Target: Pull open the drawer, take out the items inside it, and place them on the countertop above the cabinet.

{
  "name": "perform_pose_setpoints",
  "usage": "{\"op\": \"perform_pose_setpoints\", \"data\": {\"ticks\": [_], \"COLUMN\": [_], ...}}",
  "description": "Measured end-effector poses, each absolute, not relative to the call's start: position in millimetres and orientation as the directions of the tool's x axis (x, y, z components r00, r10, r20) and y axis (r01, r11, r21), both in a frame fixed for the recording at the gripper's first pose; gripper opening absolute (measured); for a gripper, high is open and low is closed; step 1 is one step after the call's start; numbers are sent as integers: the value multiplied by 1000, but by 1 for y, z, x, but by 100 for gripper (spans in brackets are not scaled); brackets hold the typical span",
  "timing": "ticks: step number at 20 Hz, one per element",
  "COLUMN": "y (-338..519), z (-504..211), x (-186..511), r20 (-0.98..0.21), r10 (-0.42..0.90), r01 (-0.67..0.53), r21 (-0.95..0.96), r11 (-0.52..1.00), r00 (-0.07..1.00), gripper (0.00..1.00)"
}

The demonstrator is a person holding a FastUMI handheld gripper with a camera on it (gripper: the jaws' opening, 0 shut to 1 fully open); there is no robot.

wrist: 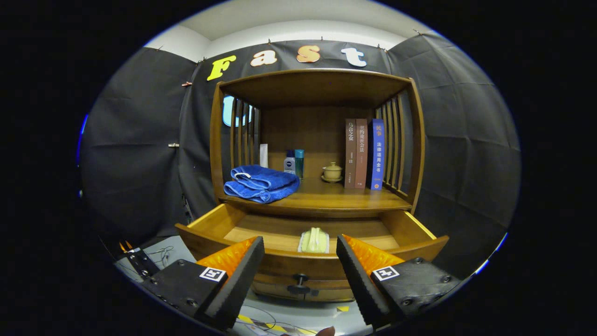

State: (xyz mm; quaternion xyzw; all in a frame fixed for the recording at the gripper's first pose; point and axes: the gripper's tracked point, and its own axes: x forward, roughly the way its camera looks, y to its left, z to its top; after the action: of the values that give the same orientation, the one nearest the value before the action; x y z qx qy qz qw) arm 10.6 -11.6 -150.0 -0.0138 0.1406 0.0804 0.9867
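Observation:
The wooden cabinet's drawer (422,228) is pulled out toward me, its dark knob (301,280) showing on the front panel between my fingers. A pale yellow-green folded item (314,240) lies in the drawer's middle, just behind the front panel. My gripper (300,245) hovers in front of and slightly above the drawer front, open, with nothing between its fingers. The countertop (326,198) above the drawer carries a folded blue towel (260,183) at its left.
On the countertop also stand two small bottles (294,163), a lidded ceramic cup on a saucer (332,171) and three upright books (364,154) at the right. Slatted side walls (396,144) and a wooden roof enclose it. Cables and striped tape lie on the floor below.

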Motion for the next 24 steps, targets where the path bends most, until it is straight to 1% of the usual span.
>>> {"op": "perform_pose_setpoints", "data": {"ticks": [2, 6, 9, 10, 13, 17, 19, 20, 21, 23, 24], "y": [-9, -17, -11, -14, -19, -30, -32, -34, -36, -31, -33], "z": [-143, -157, -186, -199, -240, -289, -305, -313, -320, -311, -318], "x": [29, 87, 118, 129, 156, 166, 167, 168, 168, 173, 171], "r20": [-369, -512, -642, -683, -762, -835, -853, -860, -871, -861, -864], "r10": [149, 82, 97, 86, 49, -7, -15, -26, -25, -13, -29], "r01": [-147, -101, -113, -101, -60, -44, -41, -35, -31, -14, -10], "r21": [35, -8, 16, 18, 13, -37, -43, -51, -46, -23, -39], "r11": [989, 995, 993, 995, 998, 998, 998, 998, 998, 1000, 999], "r00": [917, 855, 760, 725, 645, 550, 521, 509, 491, 509, 504], "gripper": [99, 98, 99, 99, 97, 93, 86, 80, 68, 45, 34]}}
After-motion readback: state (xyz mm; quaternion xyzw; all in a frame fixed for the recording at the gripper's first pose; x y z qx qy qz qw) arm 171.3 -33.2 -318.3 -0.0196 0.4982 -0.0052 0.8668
